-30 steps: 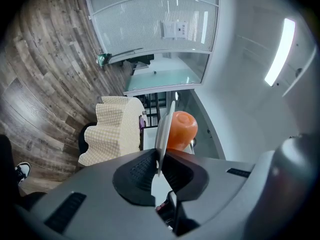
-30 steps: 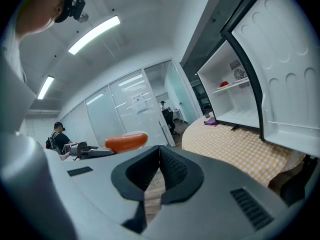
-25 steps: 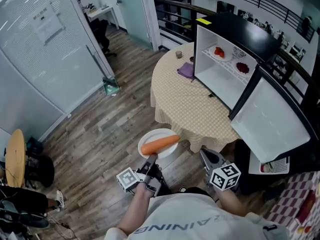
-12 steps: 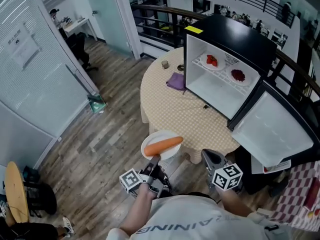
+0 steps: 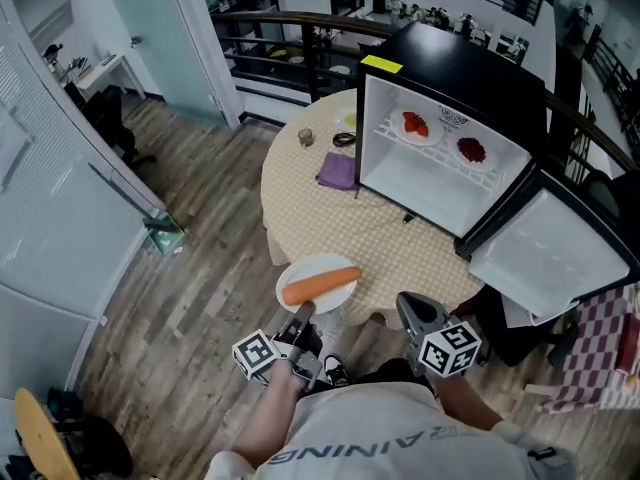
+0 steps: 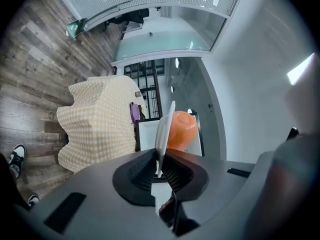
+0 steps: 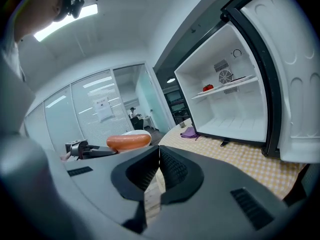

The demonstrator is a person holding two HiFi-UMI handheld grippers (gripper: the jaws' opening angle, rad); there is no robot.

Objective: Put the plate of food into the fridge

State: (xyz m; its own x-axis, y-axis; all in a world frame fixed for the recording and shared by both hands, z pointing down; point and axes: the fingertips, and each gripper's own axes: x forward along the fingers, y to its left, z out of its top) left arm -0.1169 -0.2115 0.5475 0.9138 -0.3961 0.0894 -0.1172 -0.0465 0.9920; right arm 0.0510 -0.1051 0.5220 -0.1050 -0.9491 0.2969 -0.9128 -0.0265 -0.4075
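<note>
— Left tongs [image 6: 160,159] clamped on plate [image 5: 298,270] rim, carrot [image 5: 320,286] lying across it. Right tongs [image 7: 159,156] together, empty.
— Changed vs a sec ago?
— Plate's come fwd: was over floor, now at near edge of table [image 5: 320,218]. Fridge [image 5: 420,183] beyond looks closer, door open.
— So approach nearly done; prob. just the reach across table to slide it in.

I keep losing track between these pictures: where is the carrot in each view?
Head view: the carrot lies low in the middle, on the white plate.
Left gripper view: centre, just right of the plate's edge.
Right gripper view: left of centre.
Shared landmark: the purple cloth by the fridge.
</note>
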